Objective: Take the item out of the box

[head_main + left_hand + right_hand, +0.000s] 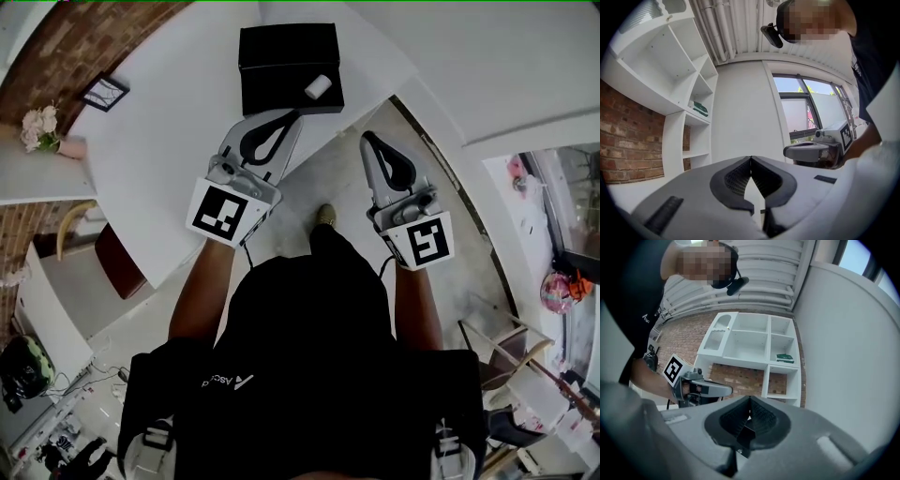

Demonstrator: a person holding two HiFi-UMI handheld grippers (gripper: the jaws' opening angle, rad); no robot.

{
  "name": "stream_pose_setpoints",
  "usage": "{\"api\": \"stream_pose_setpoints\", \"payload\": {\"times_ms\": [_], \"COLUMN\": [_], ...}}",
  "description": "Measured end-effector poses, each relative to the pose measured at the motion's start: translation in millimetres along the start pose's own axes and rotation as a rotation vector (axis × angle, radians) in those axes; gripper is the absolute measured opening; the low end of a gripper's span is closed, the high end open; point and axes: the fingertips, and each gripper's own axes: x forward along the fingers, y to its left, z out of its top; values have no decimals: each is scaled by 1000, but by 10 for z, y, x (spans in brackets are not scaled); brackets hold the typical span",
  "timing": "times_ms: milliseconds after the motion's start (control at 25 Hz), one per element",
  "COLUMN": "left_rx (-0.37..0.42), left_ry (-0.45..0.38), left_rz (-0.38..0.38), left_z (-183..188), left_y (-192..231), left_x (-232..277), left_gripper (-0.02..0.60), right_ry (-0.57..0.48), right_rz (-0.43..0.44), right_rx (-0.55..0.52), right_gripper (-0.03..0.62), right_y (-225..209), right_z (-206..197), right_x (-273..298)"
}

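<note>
Both closed, empty: left gripper [294, 115], right gripper [368, 139]. Table [169, 159]: black box [281, 56] with white item [318, 86], frame [104, 92].

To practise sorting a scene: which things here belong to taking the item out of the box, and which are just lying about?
Job in hand:
black box
white cylinder inside it
left tongs, shut
right tongs, shut

Lying about:
picture frame
flowers
brown chair
</note>
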Motion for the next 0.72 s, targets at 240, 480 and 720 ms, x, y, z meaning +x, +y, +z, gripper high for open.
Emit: {"api": "stream_pose_setpoints", "payload": {"times_ms": [240,480,720], "left_rx": [-4,-29,-75], "left_ry": [135,309,572], "left_rz": [63,103,85], "left_z": [-348,-852,-1443], "left_y": [270,524,677], "left_x": [658,1101,1384], "left_gripper": [-2,0,14], "right_ry": [4,10,26], "right_rz": [52,93,111], "right_rx": [19,46,73], "right_gripper": [0,0,0], "right_y": [-608,-997,-1206], "right_z": [-136,-290,-434], "right_x": [184,280,331]}}
